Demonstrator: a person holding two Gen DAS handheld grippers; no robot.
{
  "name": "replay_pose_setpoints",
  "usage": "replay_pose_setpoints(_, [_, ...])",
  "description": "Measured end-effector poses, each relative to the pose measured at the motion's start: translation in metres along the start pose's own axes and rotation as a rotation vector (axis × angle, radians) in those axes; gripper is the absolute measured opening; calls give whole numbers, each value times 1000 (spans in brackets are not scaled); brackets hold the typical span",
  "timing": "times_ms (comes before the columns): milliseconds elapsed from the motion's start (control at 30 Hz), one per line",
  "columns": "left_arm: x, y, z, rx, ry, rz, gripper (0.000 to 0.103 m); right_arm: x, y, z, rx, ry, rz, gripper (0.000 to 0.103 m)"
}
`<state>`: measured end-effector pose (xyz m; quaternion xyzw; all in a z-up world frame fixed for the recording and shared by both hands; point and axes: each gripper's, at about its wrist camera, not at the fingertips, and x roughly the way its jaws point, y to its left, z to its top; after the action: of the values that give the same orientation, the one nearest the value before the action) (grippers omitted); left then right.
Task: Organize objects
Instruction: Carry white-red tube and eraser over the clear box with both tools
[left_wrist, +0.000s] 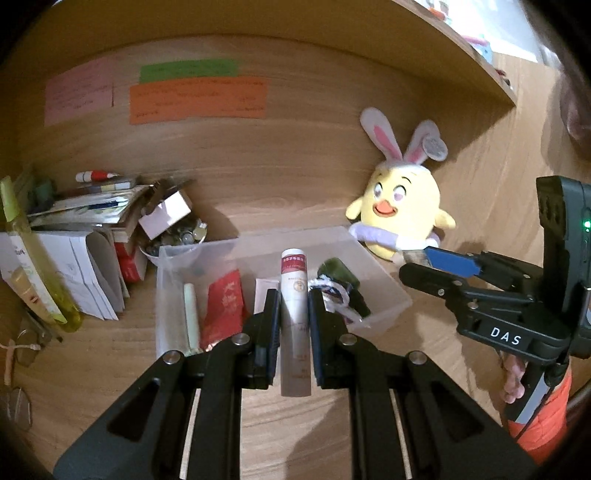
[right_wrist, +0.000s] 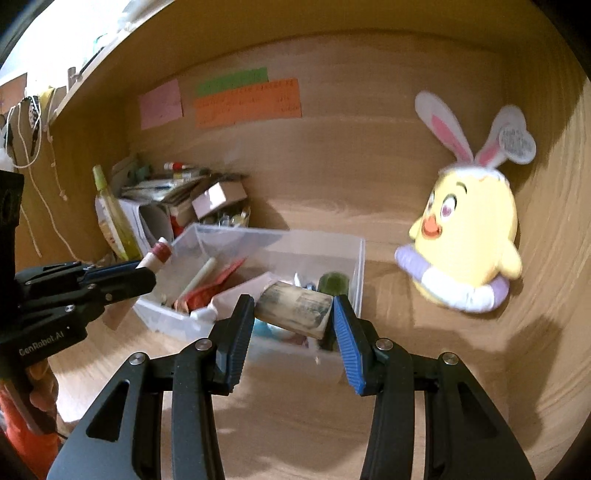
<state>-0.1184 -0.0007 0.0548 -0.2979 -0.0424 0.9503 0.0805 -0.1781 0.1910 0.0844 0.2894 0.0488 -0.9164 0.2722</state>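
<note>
1. Nearest the left wrist camera, the left gripper (left_wrist: 294, 321) is closed snugly on a white tube (left_wrist: 294, 317) with a red band at its cap end; the tube points forward and hangs above the near edge of the clear plastic bin (left_wrist: 384, 295).
2. Going left to right in that view: a yellow-green bottle (left_wrist: 22, 254) and a pile of papers (left_wrist: 85, 273) at the far left, then the bin holding a pale stick, a red packet (left_wrist: 225, 306) and a dark green jar (left_wrist: 338, 273), then the yellow chick toy (left_wrist: 400, 214) with rabbit ears leaning against the back wall.
3. In the right wrist view, the right gripper (right_wrist: 293, 325) has its fingers moderately apart, pinching a tan, worn-looking block (right_wrist: 295, 308) by its ends. The block sits over the front right part of the bin, slightly blurred.
4. The step in hand looks like loading: both grippers carry an item at the bin, neither yet released.
5. Next, I judge, each item should be lowered into a free gap — the tube between the red packet and the jar, the block in front of the jar — before the fingers spread.
6. The bin is crowded, so a low, gentle release seems wise.
</note>
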Motion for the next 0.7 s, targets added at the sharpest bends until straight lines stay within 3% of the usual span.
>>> replay_pose_setpoints(367, [40,15,21,-46,67,-8,14,20,3,15,-11,11,5,40])
replay_pose_setpoints(700, [96,23,11,-58,203,3,14,45,7,10,-41,67,-11,40])
